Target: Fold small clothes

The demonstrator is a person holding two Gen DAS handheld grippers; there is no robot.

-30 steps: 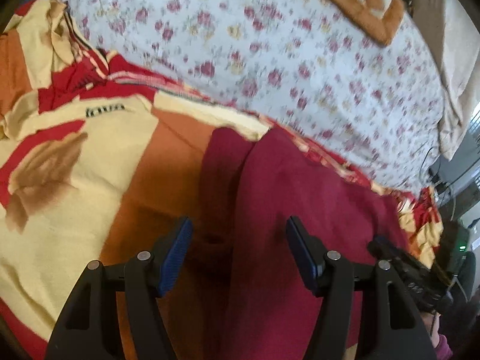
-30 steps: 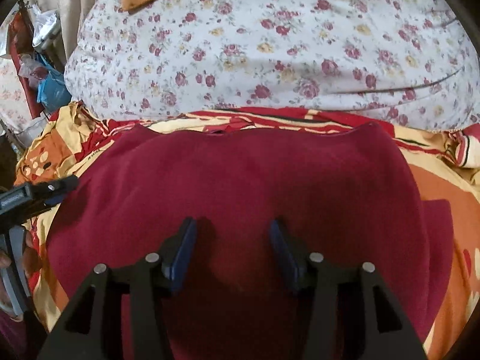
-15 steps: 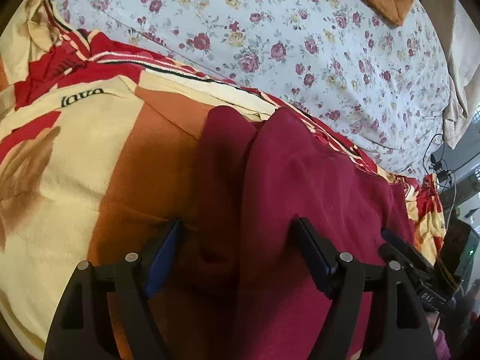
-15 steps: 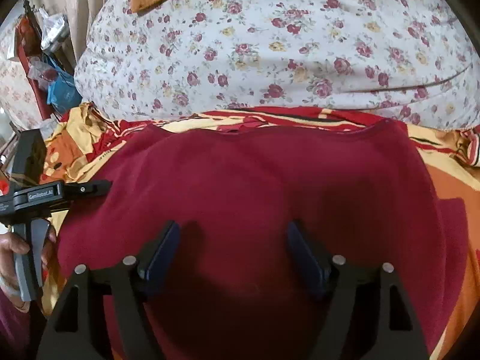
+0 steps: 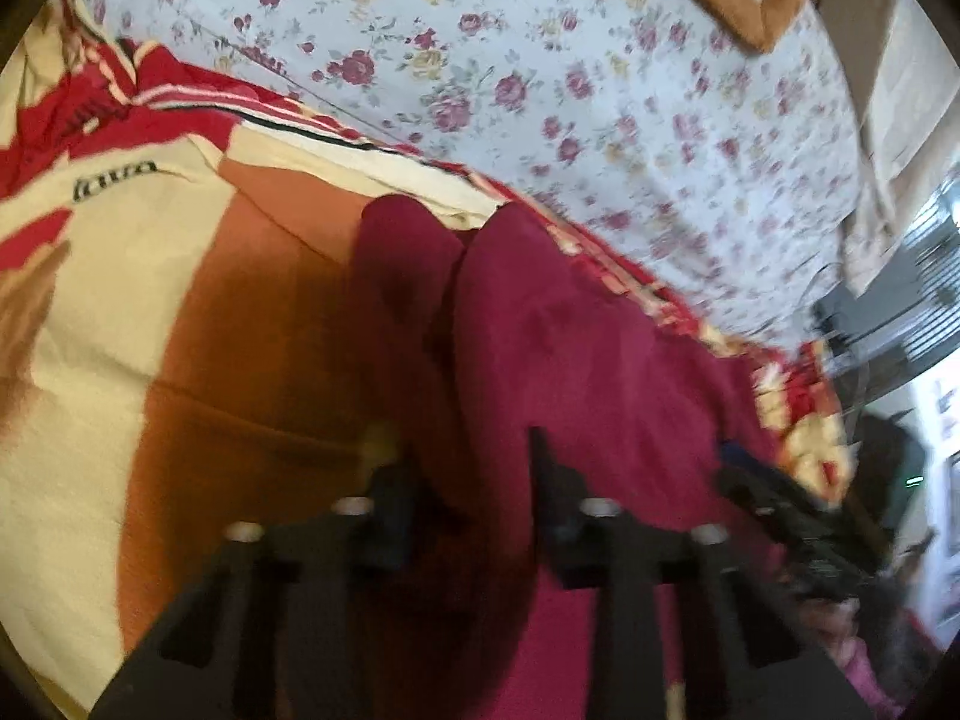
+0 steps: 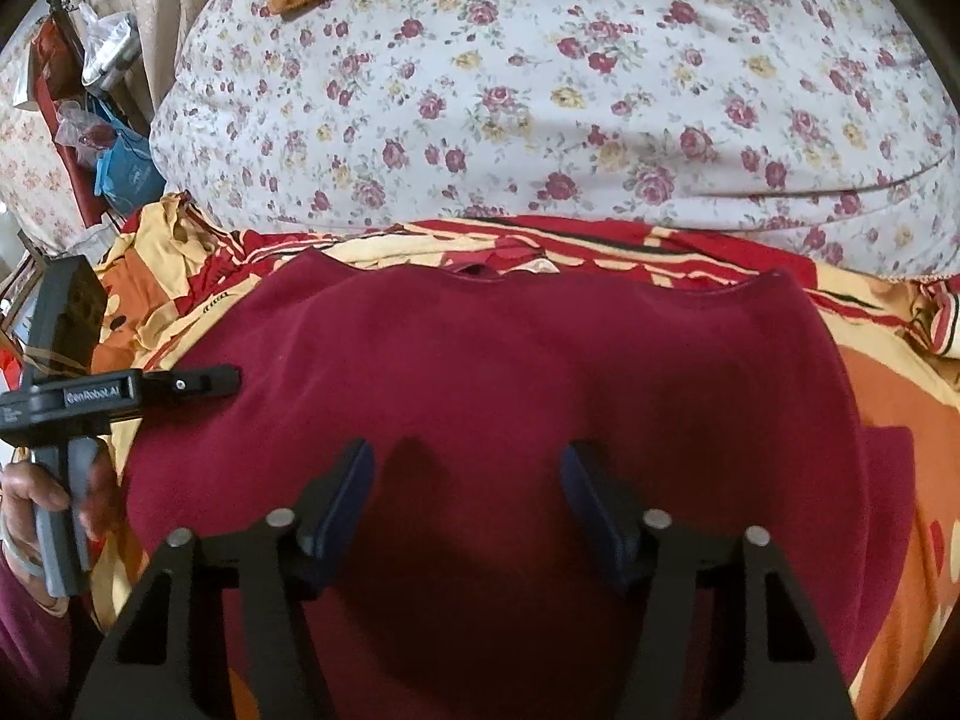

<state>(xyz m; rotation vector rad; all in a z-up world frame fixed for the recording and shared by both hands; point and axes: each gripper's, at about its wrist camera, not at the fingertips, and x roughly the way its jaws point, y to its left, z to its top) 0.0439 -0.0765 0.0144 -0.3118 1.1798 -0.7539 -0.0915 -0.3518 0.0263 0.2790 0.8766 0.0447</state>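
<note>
1. The maroon garment (image 6: 510, 396) lies spread flat on the patterned blanket (image 6: 888, 420) that covers the bed, just in front of the floral pillow (image 6: 540, 108); its far hem nearly reaches the pillow's foot.
2. Seen from the left wrist, the garment (image 5: 600, 360) has a narrower flap, perhaps a sleeve, lying alongside its main body on the side away from the pillow's tan-trimmed end.
3. The left gripper (image 5: 462, 474) sits low at that edge. Its fingers have narrowed around a ridge of maroon cloth, but blur hides whether the pads actually bite, so I cannot tell if it grips.
4. The right gripper (image 6: 468, 480) hovers over the garment's near middle with its fingers spread wide and nothing between them.
5. The step in hand looks like taking the side edge to fold it across. To do it well, pinch both layers near the seam, lift only slightly, and carry the edge parallel to the pillow so the body stays flat.
6. The right gripper could press the centre line to anchor the crease.
</note>
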